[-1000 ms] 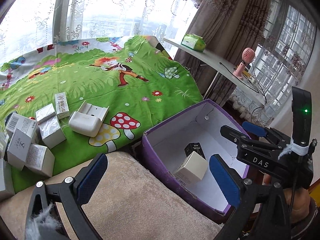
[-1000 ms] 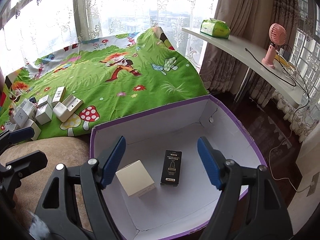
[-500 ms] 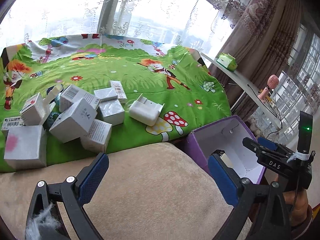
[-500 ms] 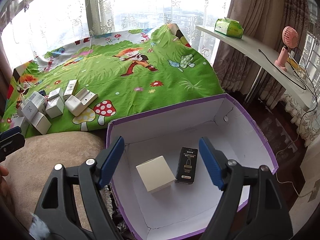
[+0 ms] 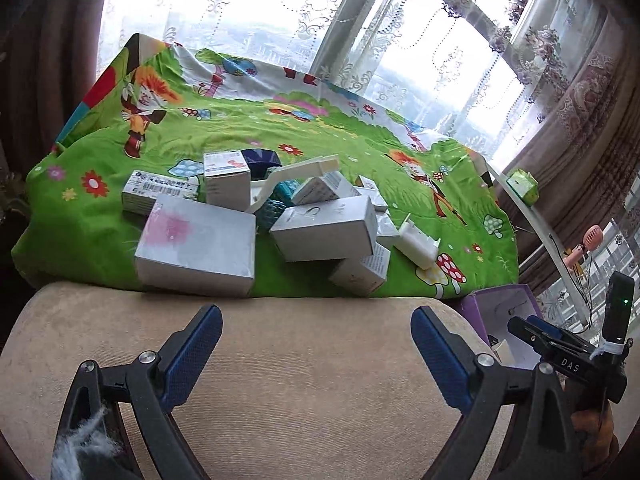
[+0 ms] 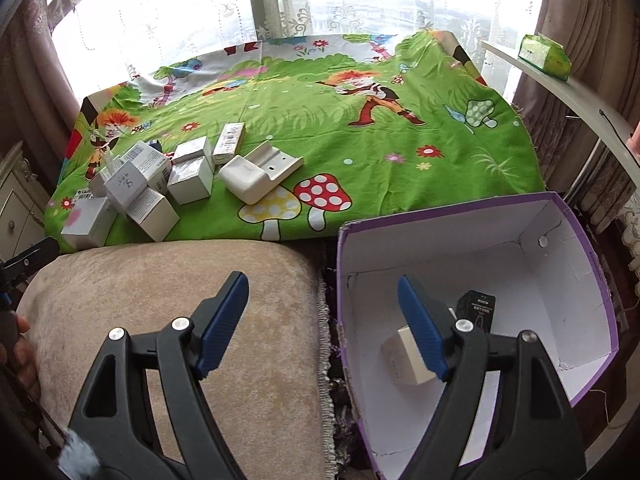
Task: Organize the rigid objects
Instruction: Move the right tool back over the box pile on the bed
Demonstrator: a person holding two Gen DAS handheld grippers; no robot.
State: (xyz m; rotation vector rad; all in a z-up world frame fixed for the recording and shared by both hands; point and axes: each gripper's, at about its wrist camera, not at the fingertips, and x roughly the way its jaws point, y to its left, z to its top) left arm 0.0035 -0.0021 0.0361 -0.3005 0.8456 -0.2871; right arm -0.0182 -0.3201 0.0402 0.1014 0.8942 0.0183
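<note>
Several white cartons (image 5: pixel 324 232) lie heaped on the green cartoon cloth (image 5: pixel 360 152), among them a big one with a pink smear (image 5: pixel 196 246) and a white plastic holder (image 5: pixel 416 242). My left gripper (image 5: pixel 314 316) hangs over the beige cushion (image 5: pixel 300 380) short of the heap, jaws wide and closing, nothing between them. My right gripper (image 6: pixel 322 280) is open and empty over the cushion's edge and the purple box (image 6: pixel 440 216). That box holds a white carton (image 6: pixel 400 356) and a black carton (image 6: pixel 478 308). The heap (image 6: pixel 152 184) lies far left in the right wrist view.
A white shelf (image 6: pixel 580 96) on the right carries a green tissue pack (image 6: pixel 544 56); a pink fan (image 5: pixel 592 236) stands farther along. Curtains and windows back the cloth. A pale cabinet (image 6: pixel 16 208) stands at the left. A dark fringed rug (image 6: pixel 330 312) shows between cushion and box.
The left wrist view has swung left from the purple box to the carton heap and rolled. The right gripper has shifted left, so the box now sits to its right.
</note>
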